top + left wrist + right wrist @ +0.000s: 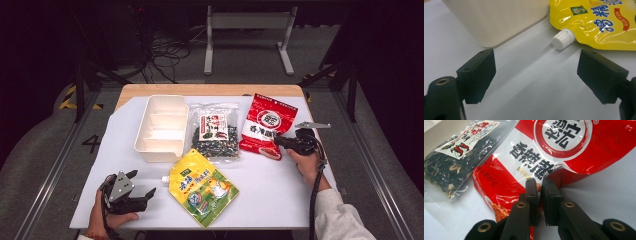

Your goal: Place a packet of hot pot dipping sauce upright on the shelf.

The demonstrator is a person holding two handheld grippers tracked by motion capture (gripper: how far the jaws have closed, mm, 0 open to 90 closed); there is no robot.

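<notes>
On the right side of the desk [280, 200], near its right edge, we hold our right gripper [276, 141] low and almost flat. Its jaws point to the left, at the red bag [267, 125]. Our right hand [306, 161] sits behind it, and our arm in a white sleeve [340, 217] comes up from the desk's near right corner. In the right gripper view the two black jaws of the right gripper [540, 185] are pressed together on the lower edge of the red bag [564, 152]. A thin fold of the bag is pinched between them. The rest of the red bag lies flat on the desk, toward the far right corner.

Next to the red bag, on its left, lies a clear bag of dark dried food [216, 131] with a little label on it. Left of that stands a white tray [161, 127] with walls inside it. It is near the far left corner.

Down by the near left corner, our left hand [100, 220] rests on the desk and holds the left gripper [142, 184]. That gripper lies low and points to the right, toward a yellow pouch [202, 187]. In the left gripper view its jaws stand wide apart with bare desk between them. They grip nothing. The white cap [563, 39] of the yellow pouch [596, 22] lies a little way ahead of the jaws, not touching them. The yellow pouch lies flat near the middle of the desk's near edge, turned at a slant, with its cap pointing at the white tray [496, 20].
</notes>
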